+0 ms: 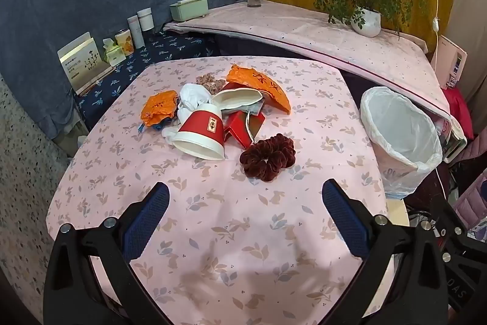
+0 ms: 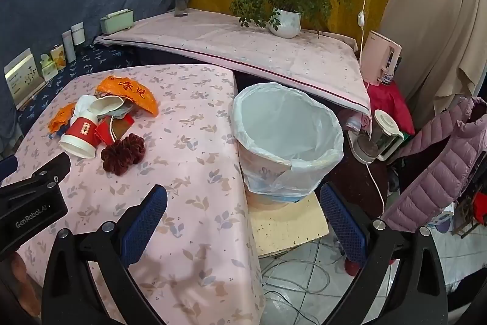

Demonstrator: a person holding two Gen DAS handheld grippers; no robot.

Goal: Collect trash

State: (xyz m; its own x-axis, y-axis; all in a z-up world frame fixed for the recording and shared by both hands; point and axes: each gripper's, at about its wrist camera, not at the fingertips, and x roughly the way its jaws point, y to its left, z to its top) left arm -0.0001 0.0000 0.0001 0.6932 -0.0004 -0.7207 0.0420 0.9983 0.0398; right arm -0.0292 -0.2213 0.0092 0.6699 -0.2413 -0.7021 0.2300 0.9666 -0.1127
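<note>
While both claws gape empty, trash pile [image 1: 219, 114] lies beyond left claw [image 1: 246, 197].

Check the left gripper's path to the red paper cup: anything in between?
Nothing visible. Only bare tablecloth lies between the open left gripper and the red paper cup. The maroon scrunchie sits just right of that line.

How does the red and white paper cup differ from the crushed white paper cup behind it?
The red and white paper cup keeps its round shape; the crushed white paper cup is flattened, its mouth squeezed to a narrow oval. The first wears a red band with a small label; the second shows mostly plain white. Both lie tipped over in the trash pile on the pink floral tablecloth.
</note>
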